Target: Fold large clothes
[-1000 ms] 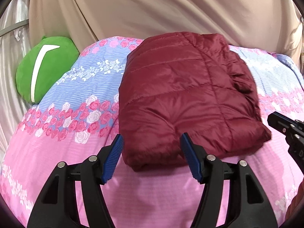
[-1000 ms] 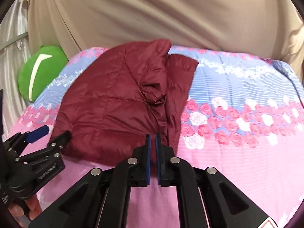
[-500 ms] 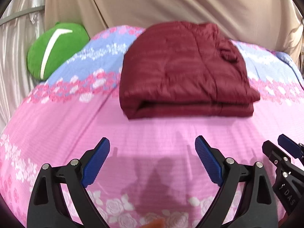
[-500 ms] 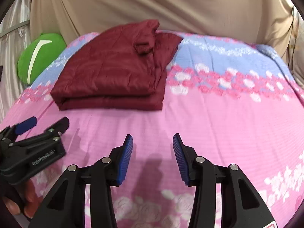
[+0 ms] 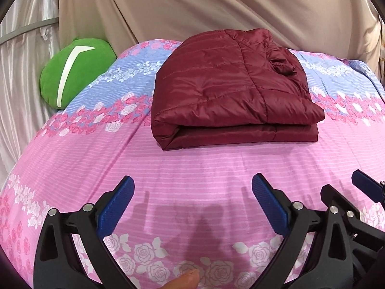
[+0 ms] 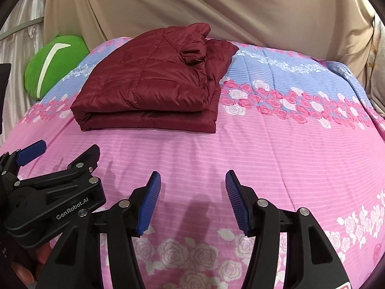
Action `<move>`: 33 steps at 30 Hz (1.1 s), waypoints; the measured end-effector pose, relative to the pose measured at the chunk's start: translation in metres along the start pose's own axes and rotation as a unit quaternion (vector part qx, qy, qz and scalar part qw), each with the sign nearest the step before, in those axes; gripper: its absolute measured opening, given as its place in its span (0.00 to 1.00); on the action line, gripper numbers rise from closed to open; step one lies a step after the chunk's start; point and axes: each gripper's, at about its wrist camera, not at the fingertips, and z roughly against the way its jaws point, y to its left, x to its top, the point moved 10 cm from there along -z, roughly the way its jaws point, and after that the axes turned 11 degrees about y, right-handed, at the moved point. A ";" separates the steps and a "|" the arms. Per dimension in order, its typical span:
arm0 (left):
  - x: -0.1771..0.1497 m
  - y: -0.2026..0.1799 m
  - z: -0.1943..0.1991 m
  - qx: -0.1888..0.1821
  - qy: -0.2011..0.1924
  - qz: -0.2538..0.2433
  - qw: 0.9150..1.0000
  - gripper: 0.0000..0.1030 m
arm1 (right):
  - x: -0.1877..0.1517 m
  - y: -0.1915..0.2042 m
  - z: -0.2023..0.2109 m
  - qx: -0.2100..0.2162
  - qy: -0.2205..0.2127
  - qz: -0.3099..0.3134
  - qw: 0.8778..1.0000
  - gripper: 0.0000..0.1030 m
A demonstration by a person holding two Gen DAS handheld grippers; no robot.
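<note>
A dark red quilted jacket (image 5: 228, 91) lies folded in a flat rectangular stack on the pink and blue floral bedspread (image 5: 192, 173); it also shows in the right wrist view (image 6: 154, 84). My left gripper (image 5: 192, 204) is open and empty, well short of the jacket's near edge. My right gripper (image 6: 192, 197) is open and empty too, also back from the jacket. The left gripper shows at the left of the right wrist view (image 6: 60, 159).
A round green cushion (image 5: 74, 69) with a white stripe leans at the bed's far left corner. A beige cloth backdrop (image 5: 216, 7) hangs behind the bed. A silvery curtain (image 5: 21, 55) hangs on the left.
Both grippers have pulled back from the jacket toward the near side of the bed. The right gripper went from shut to open, and the left has opened wider. The jacket lies folded.
</note>
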 end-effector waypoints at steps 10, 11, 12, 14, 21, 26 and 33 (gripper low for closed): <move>-0.001 0.002 -0.002 0.003 0.003 0.002 1.000 0.93 | 0.000 0.001 0.003 -0.011 -0.007 0.002 1.000 0.54; -0.001 0.002 -0.002 0.002 0.004 0.002 1.000 0.93 | 0.000 0.001 0.003 -0.011 -0.008 0.002 1.000 0.54; -0.001 0.002 -0.002 0.002 0.004 0.001 1.000 0.93 | 0.000 0.001 0.003 -0.011 -0.008 0.002 1.000 0.54; -0.001 0.002 -0.002 0.003 0.003 0.001 1.000 0.93 | 0.000 0.001 0.004 -0.011 -0.009 0.001 1.000 0.54; -0.001 0.003 0.000 0.006 0.000 -0.002 1.000 0.93 | 0.000 0.000 0.004 -0.010 -0.010 0.000 1.000 0.54; -0.001 0.002 0.001 0.009 -0.001 -0.002 1.000 0.93 | 0.000 -0.001 0.004 -0.010 -0.010 0.001 1.000 0.54; -0.001 0.003 0.001 0.011 -0.002 -0.003 1.000 0.93 | 0.000 -0.001 0.004 -0.010 -0.010 0.001 1.000 0.54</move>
